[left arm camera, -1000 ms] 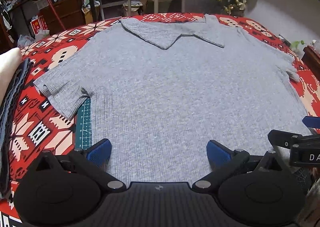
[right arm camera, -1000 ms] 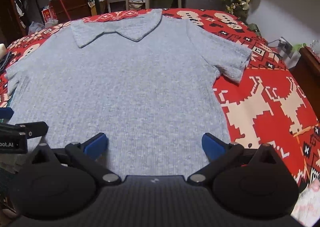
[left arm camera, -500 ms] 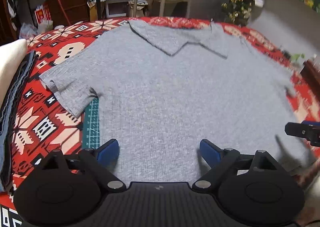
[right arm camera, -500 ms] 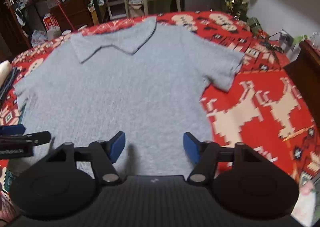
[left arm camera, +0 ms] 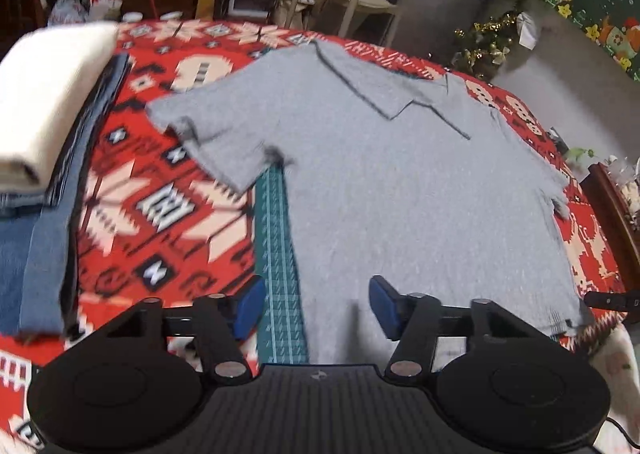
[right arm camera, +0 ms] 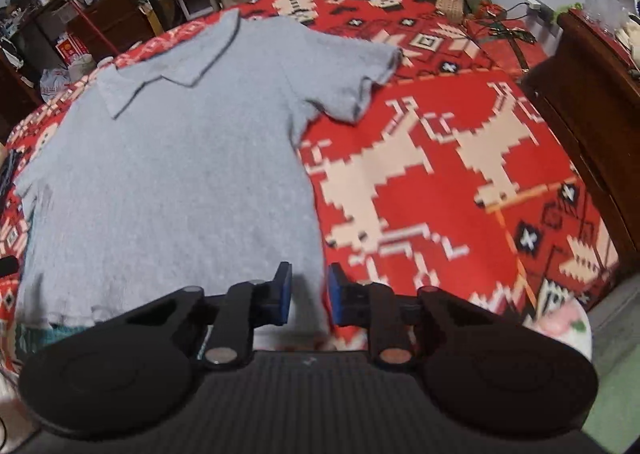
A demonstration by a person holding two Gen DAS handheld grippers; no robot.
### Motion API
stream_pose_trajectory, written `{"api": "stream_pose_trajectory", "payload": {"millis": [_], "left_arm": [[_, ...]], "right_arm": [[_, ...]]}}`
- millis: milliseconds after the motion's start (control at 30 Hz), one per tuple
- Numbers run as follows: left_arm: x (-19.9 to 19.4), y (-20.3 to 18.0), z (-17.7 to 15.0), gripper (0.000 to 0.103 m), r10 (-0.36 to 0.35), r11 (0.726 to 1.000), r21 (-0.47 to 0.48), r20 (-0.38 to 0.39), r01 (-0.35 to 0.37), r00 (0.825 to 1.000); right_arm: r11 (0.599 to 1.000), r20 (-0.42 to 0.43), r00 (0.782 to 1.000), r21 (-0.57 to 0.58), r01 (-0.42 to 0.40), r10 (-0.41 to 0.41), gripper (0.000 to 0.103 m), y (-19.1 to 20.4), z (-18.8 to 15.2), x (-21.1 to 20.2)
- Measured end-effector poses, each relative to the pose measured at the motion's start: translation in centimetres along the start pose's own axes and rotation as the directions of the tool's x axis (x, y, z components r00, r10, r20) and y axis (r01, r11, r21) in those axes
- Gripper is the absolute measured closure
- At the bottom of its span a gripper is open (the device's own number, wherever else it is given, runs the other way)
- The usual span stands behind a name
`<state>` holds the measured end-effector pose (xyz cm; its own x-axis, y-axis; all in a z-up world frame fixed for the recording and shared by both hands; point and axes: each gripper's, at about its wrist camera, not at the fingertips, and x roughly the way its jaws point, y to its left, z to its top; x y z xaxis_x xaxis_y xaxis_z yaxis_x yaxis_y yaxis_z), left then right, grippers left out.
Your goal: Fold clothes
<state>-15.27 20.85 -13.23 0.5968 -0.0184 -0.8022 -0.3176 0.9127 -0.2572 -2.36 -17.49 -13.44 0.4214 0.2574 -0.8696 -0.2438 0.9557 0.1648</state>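
Shirt: grey polo shirt spread flat, collar far, hem near, on red patterned blanket.
Left gripper: at shirt's near left corner, jaws closing, not yet pinching.
Right gripper: at shirt's near right corner, jaws closing around the edge, gap remaining.
Beside shirt: folded pile, left.
Risk: uneven closing likely catching one corner only, skewing the fold.

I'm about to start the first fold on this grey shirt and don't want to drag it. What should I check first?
1. Grey shirt lies flat, collar far side: ok.
2. Left gripper at the shirt's left hem corner, jaws closing: ok.
3. Right gripper at the right hem corner, jaws closing: ok.
4. Hem actually pinched: cannot tell.
5. Sleeves spread out: ok.
6. Folded stack clear of the shirt: ok.
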Motion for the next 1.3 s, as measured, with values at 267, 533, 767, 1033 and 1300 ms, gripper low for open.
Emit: {"api": "stream_pose_trajectory", "payload": {"millis": [267,533,767,1033,1300], "left_arm": [[-0.1,0.5,-1.3,0.055,-0.028,1.000,-0.002,-0.028,0.028,0.999],[0.7,-1.6,-1.6,0.096,0.083,0.992,0.102,-0.058,-0.077,0.995],[-1.0,-1.1,-1.9,0.100,0.132,0.984,0.123,-0.050,-0.125,0.990],[-0.4,-0.1,-2.1,0.093,0.115,0.991,0.079,-0.093,-0.107,0.989],[-1.4,0.6,-1.6,0.080,0.081,0.996,0.028,-0.050,-0.080,0.995]], "right_arm": [[1.000,-0.036,0.999,-0.007,-0.012,0.012,0.080,0.4,-0.9,0.6],[0.999,-0.025,0.999,-0.038,0.021,-0.022,0.097,1.1,-1.7,0.7],[0.999,-0.012,0.999,-0.040,0.036,-0.036,0.098,0.6,-1.7,-0.3],[1.000,-0.036,0.999,-0.018,0.014,-0.015,0.091,-0.4,-1.7,0.0],[1.000,0.096,0.995,-0.006,-0.016,0.017,0.087,-1.1,1.5,-1.8]]}}
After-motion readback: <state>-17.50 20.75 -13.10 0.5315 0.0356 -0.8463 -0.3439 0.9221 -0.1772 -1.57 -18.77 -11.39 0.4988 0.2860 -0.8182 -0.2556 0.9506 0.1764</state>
